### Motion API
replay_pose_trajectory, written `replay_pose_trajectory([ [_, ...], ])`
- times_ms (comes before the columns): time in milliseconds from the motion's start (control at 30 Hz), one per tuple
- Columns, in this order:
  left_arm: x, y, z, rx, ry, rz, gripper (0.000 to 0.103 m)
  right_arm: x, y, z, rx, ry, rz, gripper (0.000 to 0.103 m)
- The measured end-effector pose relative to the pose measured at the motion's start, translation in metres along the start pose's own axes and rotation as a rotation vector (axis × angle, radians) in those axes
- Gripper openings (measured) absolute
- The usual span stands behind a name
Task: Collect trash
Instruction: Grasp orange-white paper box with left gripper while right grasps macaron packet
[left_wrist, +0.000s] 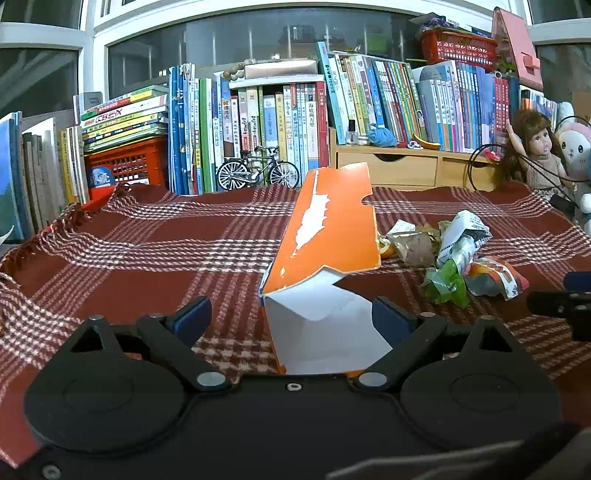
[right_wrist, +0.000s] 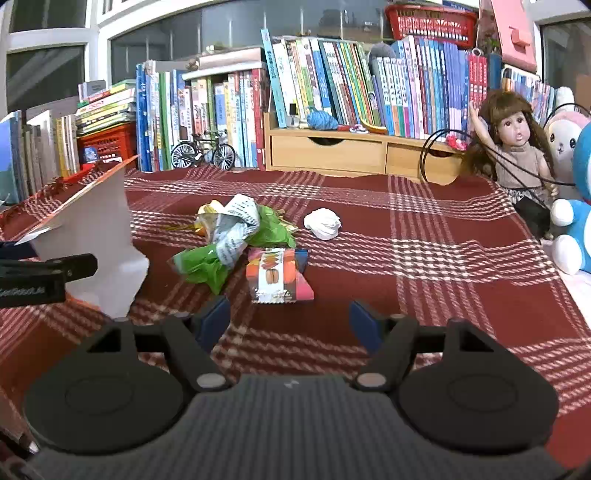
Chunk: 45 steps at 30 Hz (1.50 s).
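Note:
An opened orange carton (left_wrist: 328, 236) with a white inside lies on the red plaid cloth (left_wrist: 147, 251). Its near end sits between the wide-apart fingers of my open left gripper (left_wrist: 291, 319), close against the right finger (left_wrist: 391, 321). In the right wrist view the carton (right_wrist: 96, 236) stands at the left, beside the left gripper's finger (right_wrist: 48, 273). My right gripper (right_wrist: 290, 321) is open and holds nothing. Just ahead of it lies a snack packet (right_wrist: 279, 275). Behind that sit green wrappers (right_wrist: 207, 264), crumpled newspaper (right_wrist: 236, 225) and a white tissue ball (right_wrist: 323, 223).
Rows of books (right_wrist: 332, 81), a wooden drawer unit (right_wrist: 332, 151), a model bicycle (right_wrist: 203, 151) and red crates (left_wrist: 125, 162) line the back. A doll (right_wrist: 517, 147) and plush toys (right_wrist: 576, 221) sit at the right edge. The cloth's fringed border (left_wrist: 55, 225) runs along the left.

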<state>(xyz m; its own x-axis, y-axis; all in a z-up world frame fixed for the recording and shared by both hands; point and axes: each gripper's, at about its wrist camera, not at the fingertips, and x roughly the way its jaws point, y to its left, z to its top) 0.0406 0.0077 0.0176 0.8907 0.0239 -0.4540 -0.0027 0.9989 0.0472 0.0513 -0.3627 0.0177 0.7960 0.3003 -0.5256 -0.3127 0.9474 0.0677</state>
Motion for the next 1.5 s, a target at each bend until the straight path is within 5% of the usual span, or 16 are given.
replay_pose_trajectory([
  [967,0.050,-0.004,0.006,-0.034,0.091,-0.022,0.086,0.069,0.009,0.020,-0.034,0.074,0.009,0.078],
  [1167,0.058,-0.004,0.005,-0.038,0.139,-0.029,0.062,0.081,0.014,0.023,-0.043,0.094,0.008,0.076],
  [1200,0.057,-0.004,0.005,-0.036,0.135,-0.028,0.052,0.082,0.014,0.024,-0.040,0.097,0.009,0.075],
  [1267,0.055,-0.005,0.006,-0.035,0.126,-0.029,0.033,0.083,0.015,0.024,-0.041,0.100,0.008,0.055],
  [1333,0.052,-0.004,0.006,-0.043,0.123,-0.028,0.013,0.080,0.016,0.024,-0.043,0.095,0.000,0.053],
  [1500,0.039,-0.004,0.006,-0.040,0.096,-0.028,0.011,0.069,0.012,0.021,-0.025,0.076,0.003,0.052],
])
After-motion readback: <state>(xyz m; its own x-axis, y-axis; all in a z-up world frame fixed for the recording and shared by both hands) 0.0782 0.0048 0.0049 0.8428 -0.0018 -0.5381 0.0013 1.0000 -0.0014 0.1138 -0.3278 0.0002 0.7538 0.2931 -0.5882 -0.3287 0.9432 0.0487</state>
